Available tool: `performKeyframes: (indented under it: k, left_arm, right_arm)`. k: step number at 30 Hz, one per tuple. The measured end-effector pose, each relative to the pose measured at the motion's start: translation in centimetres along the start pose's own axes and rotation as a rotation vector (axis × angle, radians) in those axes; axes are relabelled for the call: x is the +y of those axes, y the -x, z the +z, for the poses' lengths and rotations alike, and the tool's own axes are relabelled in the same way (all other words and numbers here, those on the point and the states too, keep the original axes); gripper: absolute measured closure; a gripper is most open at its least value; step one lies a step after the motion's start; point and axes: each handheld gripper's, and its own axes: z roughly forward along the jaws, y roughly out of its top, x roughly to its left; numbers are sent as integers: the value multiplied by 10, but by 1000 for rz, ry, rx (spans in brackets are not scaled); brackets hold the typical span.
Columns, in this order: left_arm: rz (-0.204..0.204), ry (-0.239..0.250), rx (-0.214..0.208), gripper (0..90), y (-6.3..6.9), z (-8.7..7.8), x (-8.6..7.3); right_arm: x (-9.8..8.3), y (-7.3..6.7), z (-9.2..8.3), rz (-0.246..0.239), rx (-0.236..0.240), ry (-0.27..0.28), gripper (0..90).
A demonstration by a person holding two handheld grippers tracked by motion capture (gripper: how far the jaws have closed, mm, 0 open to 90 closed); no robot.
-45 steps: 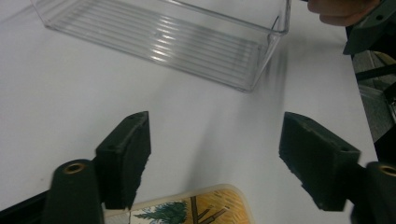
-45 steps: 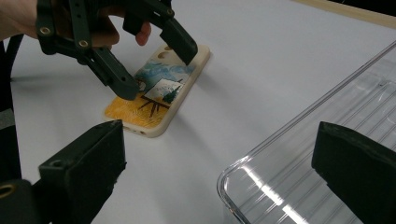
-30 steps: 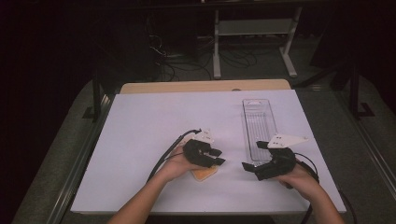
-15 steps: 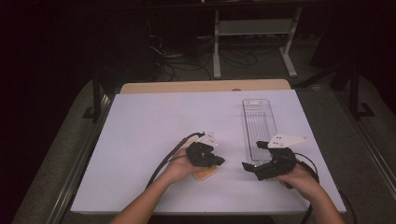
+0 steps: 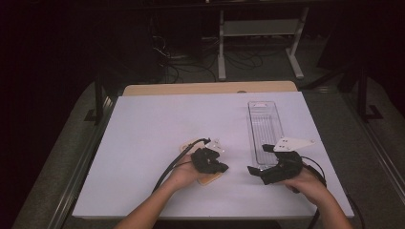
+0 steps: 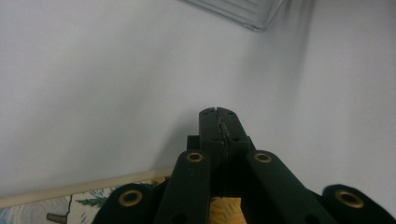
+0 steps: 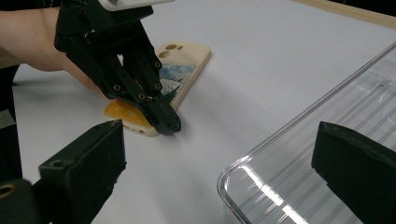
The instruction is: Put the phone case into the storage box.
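Phone case (image 5: 208, 178): a cream case with a printed picture is laid flat on the white sheet, left of centre near the front edge, partly covered by the left gripper; its camera cut-outs are seen in the right gripper view (image 7: 180, 60).
Left gripper (image 5: 220, 167): held low over the phone case; its jaws are brought fully together, having just been closing, and their tips (image 7: 169, 125) are seen at the case's edge on the sheet; nothing is seen between them.
Right gripper (image 5: 254, 172): held just right of the left gripper, at the near end of the tray; its jaws are spread wide with nothing gripped.
Clear plastic tray (image 5: 265, 125): a long tray is laid lengthwise on the right of the sheet.
White sheet (image 5: 157, 119): spread over the table.
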Motion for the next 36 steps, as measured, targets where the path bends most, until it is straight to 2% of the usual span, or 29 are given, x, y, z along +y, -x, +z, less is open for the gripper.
performKeyframes:
  k: [13,14,26,36]
  left_arm:
    - [-8,-44,17,896,6,-15,-13]
    - [10,-59,17,896,5,-18,-14]
    - [-27,-77,33,896,6,-36,-32]
    - [-32,-114,65,896,4,-56,-49]
  right_arm:
    - [0,0,0,4,-1,-1,23]
    - [0,0,0,4,-1,-1,23]
    - [0,0,0,1,-4,2,23]
    - [0,-1,0,2,-7,0,23]
